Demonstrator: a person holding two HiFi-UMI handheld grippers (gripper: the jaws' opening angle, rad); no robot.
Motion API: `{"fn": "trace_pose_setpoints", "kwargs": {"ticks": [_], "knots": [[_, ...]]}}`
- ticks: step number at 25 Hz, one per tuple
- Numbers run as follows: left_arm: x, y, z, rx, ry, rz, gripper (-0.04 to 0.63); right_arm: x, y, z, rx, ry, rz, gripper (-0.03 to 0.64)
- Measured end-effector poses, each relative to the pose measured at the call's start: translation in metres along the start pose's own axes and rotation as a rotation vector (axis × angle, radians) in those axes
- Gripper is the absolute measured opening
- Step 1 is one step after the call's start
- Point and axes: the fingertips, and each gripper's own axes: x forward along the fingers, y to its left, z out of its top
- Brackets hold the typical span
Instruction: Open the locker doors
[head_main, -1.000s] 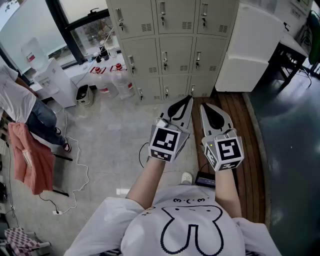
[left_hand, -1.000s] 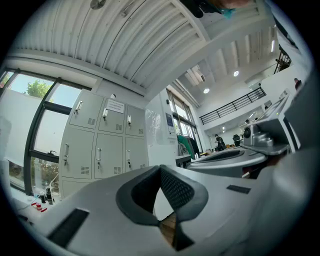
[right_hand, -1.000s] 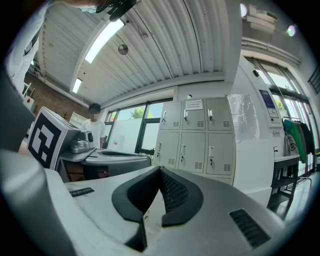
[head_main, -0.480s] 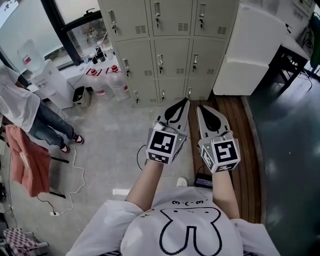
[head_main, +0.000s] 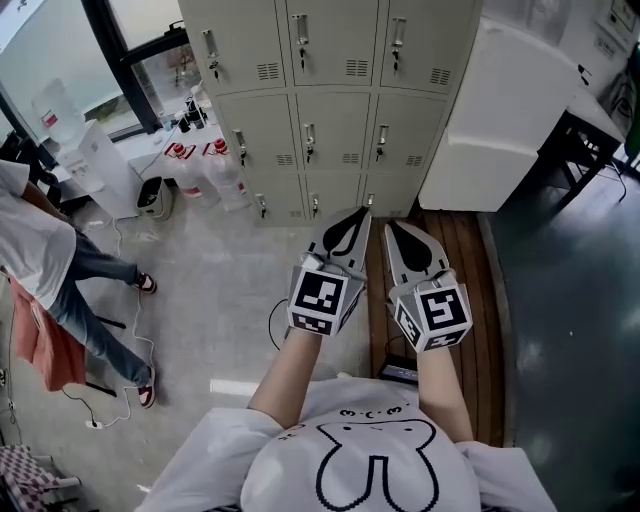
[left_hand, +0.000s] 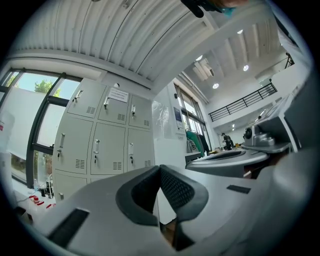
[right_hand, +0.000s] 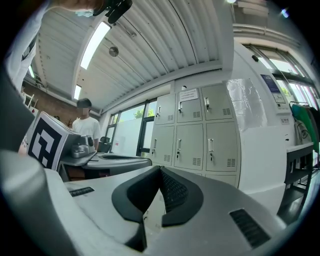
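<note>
9 locker doors (head_main: 335, 130) are counted in the head view, in 3 rows x 3 cols, w/ 1 handle (head_main: 308, 135) seen per door, 9 in all. 2 grippers are counted: 1 left gripper (head_main: 360, 213) and 1 right gripper (head_main: 392, 226), each fitted w/ 1 marker cube (head_main: 320, 300), so 2 cubes. 2 clear red-capped bottles (head_main: 230, 178) are made out on the floor left of the doors. 1 white cabinet (head_main: 495, 110) and 1 wooden platform (head_main: 480, 290) are seen at right. 1 bystander (head_main: 40, 260) is counted at left, plus 1 small far-off person (left_hand: 227, 140) in the left gripper view
</note>
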Motion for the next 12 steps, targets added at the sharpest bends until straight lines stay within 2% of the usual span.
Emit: {"fn": "trace_pose_setpoints", "kwargs": {"ticks": [12], "knots": [[0.061, 0.029, -0.019, -0.014, 0.030, -0.022, 0.014, 0.049, -0.045, -0.022, 0.028, 0.001, -0.027, 0.015]]}}
